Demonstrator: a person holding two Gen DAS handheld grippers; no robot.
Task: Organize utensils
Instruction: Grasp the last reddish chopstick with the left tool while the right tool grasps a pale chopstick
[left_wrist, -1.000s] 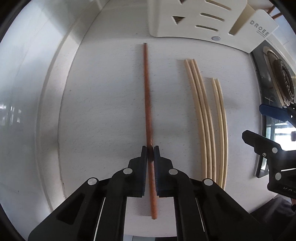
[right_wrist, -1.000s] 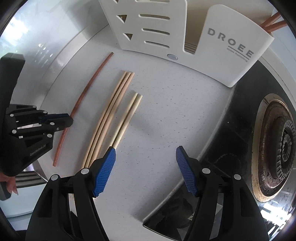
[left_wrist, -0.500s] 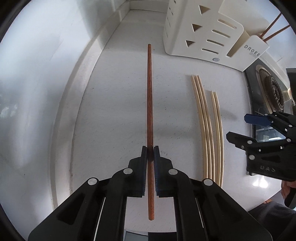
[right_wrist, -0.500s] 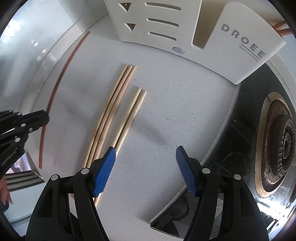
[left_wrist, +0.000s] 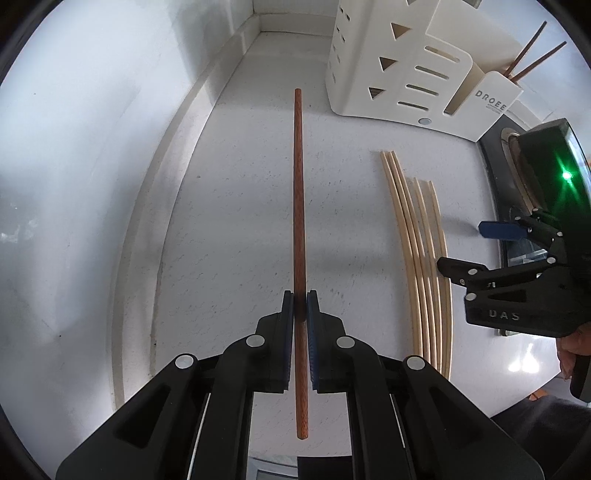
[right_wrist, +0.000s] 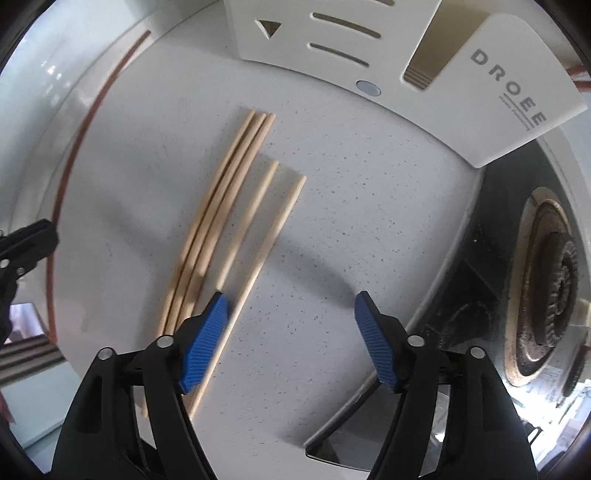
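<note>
I am working in a home kitchen. Under my jaws lies a white speckled tabletop (right_wrist: 332, 206) with a raised back edge against a glossy white wall (left_wrist: 74, 155). Beyond my jaws stands a white slotted utensil holder (left_wrist: 413, 74) marked DROEE, and to their right sits a black gas hob (right_wrist: 495, 236) with a worn burner (right_wrist: 554, 280).

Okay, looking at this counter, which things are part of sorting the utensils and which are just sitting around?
Part of the job: brown chopstick clamped in the left gripper; five pale chopsticks by the open right gripper; white utensil holder.

Just there: stove burner; countertop.
</note>
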